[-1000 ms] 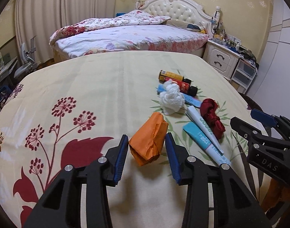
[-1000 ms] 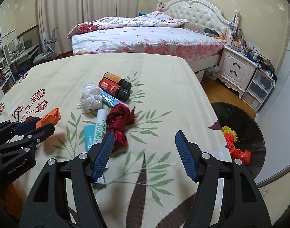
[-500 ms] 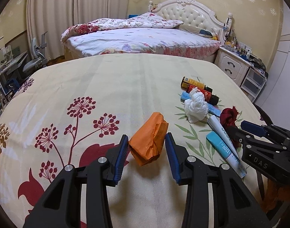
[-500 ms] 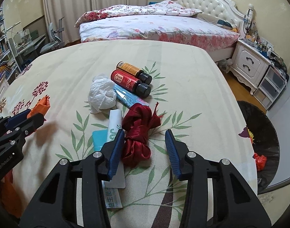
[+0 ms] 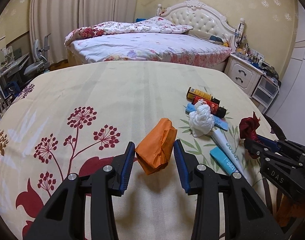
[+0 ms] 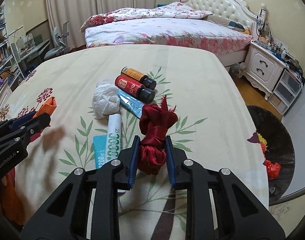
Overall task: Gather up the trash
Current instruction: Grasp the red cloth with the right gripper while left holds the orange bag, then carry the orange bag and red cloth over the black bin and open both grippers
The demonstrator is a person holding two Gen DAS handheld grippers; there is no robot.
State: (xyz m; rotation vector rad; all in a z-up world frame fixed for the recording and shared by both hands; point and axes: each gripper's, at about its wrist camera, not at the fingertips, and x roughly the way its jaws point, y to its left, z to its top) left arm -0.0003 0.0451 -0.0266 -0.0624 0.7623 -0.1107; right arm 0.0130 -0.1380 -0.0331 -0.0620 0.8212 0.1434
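Note:
My left gripper is shut on an orange crumpled paper wad, held just above the floral tablecloth. The right gripper has its jaws closing, and the blue pads press both sides of a dark red cloth wad lying on the cloth. From the right wrist view the left gripper shows at the far left with the orange wad. From the left wrist view the right gripper sits at the right with the red cloth.
Between the grippers lie a white crumpled tissue, two small bottles, a blue packet, a white tube and a teal box. A black-lined bin stands on the floor past the table's right edge.
The right gripper moved in over the red cloth and its jaws closed from wide apart onto it. The left gripper kept its hold on the orange wad.

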